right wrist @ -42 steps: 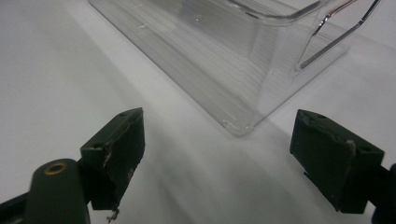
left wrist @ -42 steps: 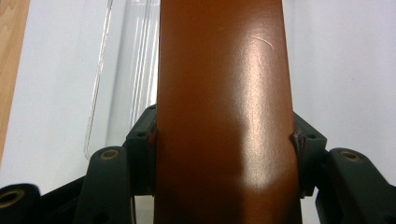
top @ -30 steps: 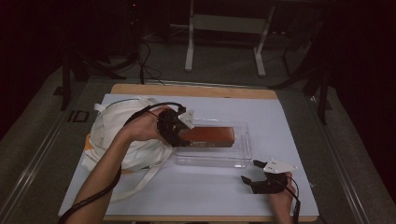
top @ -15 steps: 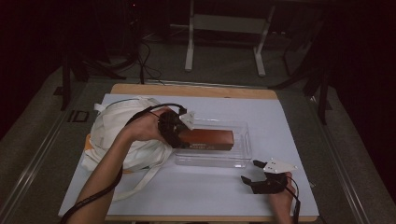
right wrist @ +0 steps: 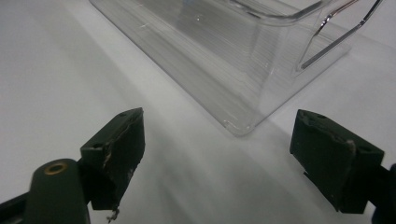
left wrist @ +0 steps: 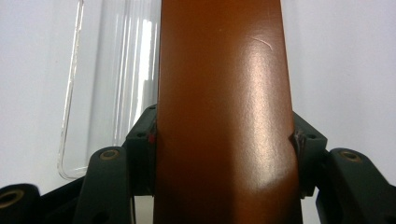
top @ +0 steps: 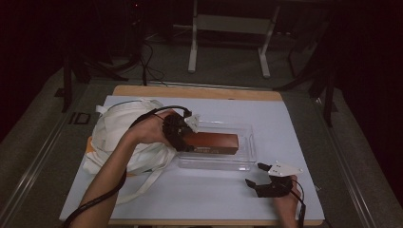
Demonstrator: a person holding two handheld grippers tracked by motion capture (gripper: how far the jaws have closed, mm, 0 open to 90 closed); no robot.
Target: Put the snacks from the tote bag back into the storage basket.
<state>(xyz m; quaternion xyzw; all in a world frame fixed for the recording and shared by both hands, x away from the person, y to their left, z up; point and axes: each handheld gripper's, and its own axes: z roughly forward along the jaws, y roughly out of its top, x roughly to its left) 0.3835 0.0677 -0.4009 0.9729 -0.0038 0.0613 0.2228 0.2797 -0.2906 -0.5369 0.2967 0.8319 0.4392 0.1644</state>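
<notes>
A long red-brown box [top: 211, 142] [left wrist: 224, 70] lies lengthwise within the outline of a clear plastic tray [top: 247, 164] [left wrist: 93, 84] at mid-table. I cannot tell whether it rests on the tray's floor. My left gripper [top: 186, 141] [left wrist: 224, 140] is shut on the box's left end, with a pad pressed against each long side. My right gripper [top: 254, 174] [right wrist: 222, 140] rests open on the white sheet near the front right. Nothing is between its jaws, and they point at the tray's near corner [right wrist: 238, 126].
A crumpled white cloth bag [top: 121, 135] with straps lies left of the tray, under the left forearm. A white sheet [top: 294, 128] covers the wooden table [top: 199, 91]. Dark floor, cables and a table frame [top: 228, 28] lie beyond the far edge.
</notes>
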